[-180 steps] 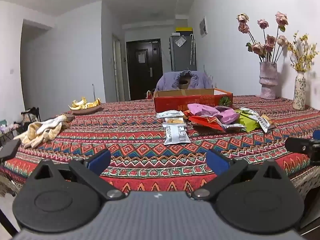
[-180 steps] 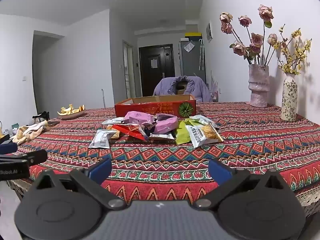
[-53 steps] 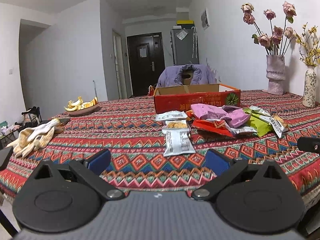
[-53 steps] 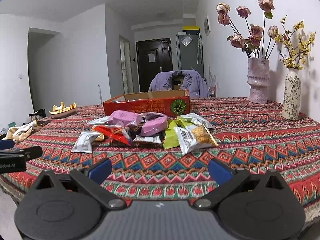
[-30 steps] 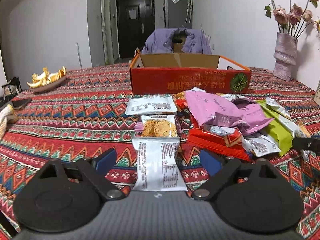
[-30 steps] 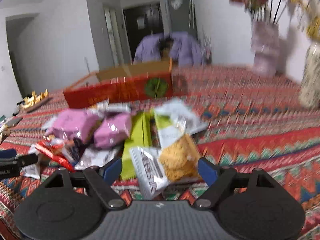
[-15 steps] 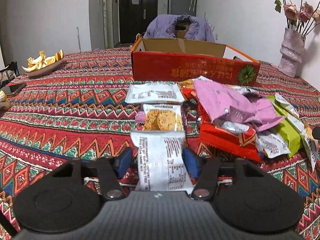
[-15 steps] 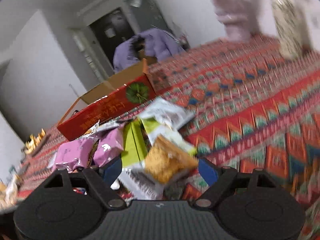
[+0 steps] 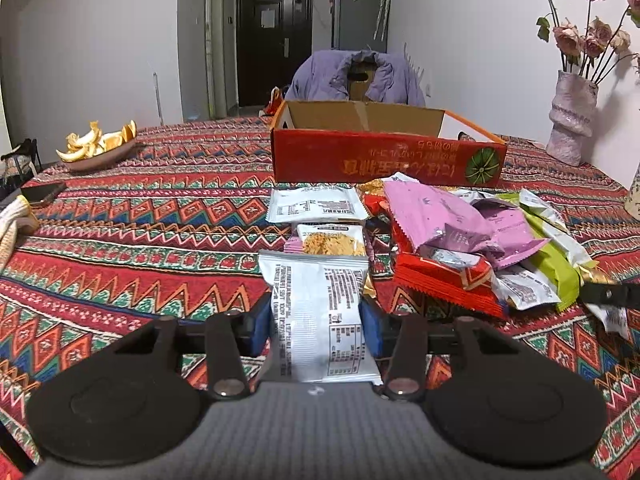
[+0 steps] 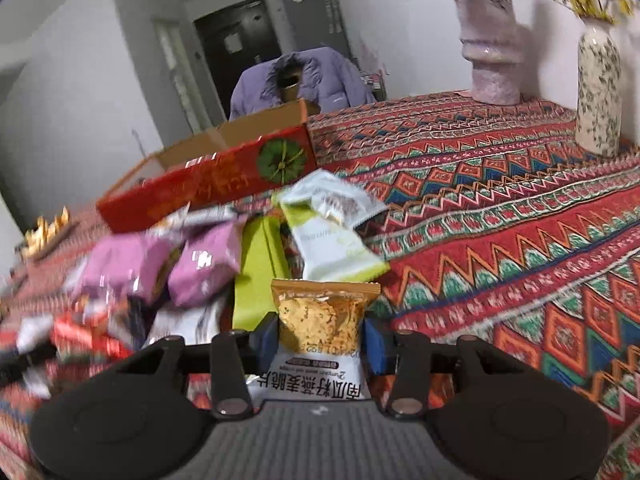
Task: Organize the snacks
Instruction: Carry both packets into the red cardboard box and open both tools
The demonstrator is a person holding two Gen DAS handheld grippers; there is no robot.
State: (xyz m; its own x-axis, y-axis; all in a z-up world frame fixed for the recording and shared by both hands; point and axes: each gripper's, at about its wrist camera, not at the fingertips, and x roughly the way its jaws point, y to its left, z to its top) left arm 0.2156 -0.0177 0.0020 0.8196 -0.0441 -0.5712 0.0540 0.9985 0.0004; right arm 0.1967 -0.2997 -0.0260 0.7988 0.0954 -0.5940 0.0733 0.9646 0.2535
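My left gripper (image 9: 316, 326) is closing on a white snack packet (image 9: 316, 288), its blue pads touching both sides of it just above the patterned tablecloth (image 9: 160, 240). My right gripper (image 10: 320, 340) is closing on a clear packet of golden crackers (image 10: 324, 320), pads against its edges. Behind both lies a pile of snacks: pink packets (image 9: 432, 216), a red packet (image 9: 440, 276), a green one (image 10: 256, 272). An open red cardboard box (image 9: 384, 160) stands past the pile, also seen in the right wrist view as the red box (image 10: 208, 184).
Two vases (image 10: 494, 56) (image 10: 598, 80) stand at the table's far right. A dish of orange peel (image 9: 96, 148), a phone (image 9: 42, 192) and gloves (image 9: 12, 224) lie at the left. A chair with a purple jacket (image 9: 356, 76) is behind the box.
Both grippers have drawn their jaws in from wide open onto a packet each. The right view has levelled out and the cracker packet now stands between its pads.
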